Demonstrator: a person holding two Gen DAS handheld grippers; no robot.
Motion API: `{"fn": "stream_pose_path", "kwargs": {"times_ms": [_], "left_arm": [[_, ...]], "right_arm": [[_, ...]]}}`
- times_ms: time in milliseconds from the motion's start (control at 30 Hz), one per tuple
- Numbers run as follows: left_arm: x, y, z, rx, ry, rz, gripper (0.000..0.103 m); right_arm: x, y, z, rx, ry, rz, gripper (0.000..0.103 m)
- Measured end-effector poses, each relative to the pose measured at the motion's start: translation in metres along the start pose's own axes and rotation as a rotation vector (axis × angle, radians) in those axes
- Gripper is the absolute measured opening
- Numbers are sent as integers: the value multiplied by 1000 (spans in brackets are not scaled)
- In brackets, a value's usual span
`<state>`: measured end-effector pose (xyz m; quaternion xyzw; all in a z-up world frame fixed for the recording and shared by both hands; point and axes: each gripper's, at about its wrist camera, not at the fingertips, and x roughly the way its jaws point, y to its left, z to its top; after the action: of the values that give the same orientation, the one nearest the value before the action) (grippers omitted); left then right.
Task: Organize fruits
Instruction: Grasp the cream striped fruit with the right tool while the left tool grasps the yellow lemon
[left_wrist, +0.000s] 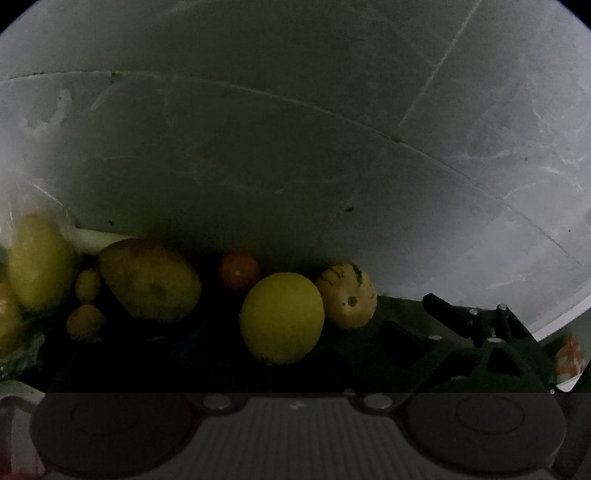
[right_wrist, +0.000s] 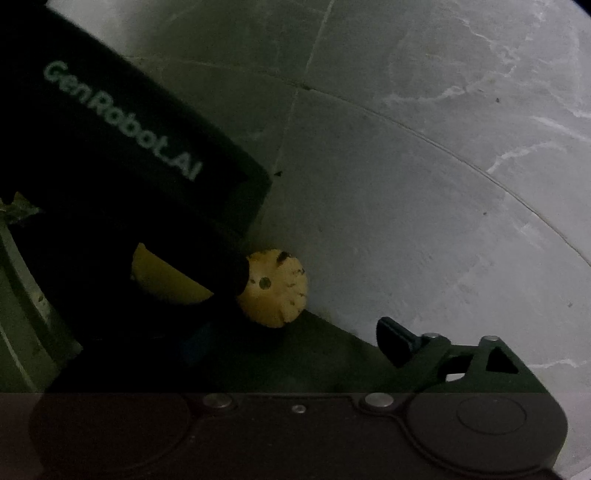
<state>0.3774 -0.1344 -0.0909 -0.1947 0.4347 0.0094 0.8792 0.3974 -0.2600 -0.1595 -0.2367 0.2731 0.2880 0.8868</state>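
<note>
Open tiled floor (left_wrist: 295, 147) beyond; yellow round fruit (left_wrist: 282, 317) and striped melon (left_wrist: 347, 297) crowd the near lane.

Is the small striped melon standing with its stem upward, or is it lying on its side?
On its side. The striped melon shows its round stem scar facing sideways toward both cameras, not upward.

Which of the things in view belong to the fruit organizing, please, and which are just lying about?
Belong to the job:
round yellow fruit
striped pale fruit
large brownish fruit
small orange fruit
two small yellow fruits
bagged yellow fruit

Just lying about:
tiled floor
orange-and-white object, too blurred to identify
</note>
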Motion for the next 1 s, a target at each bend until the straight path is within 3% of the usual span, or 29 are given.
{"fn": "stream_pose_path", "kwargs": {"times_ms": [467, 833, 1000], "left_arm": [[18, -5, 1, -30, -7, 45, 67], [40, -4, 12, -63, 28, 42, 67], [42, -2, 13, -82, 30, 31, 67]], "right_arm": [[20, 4, 4, -51, -37, 28, 74], [22, 5, 3, -80, -44, 53, 62], [22, -3, -2, -87, -50, 67, 51]]}}
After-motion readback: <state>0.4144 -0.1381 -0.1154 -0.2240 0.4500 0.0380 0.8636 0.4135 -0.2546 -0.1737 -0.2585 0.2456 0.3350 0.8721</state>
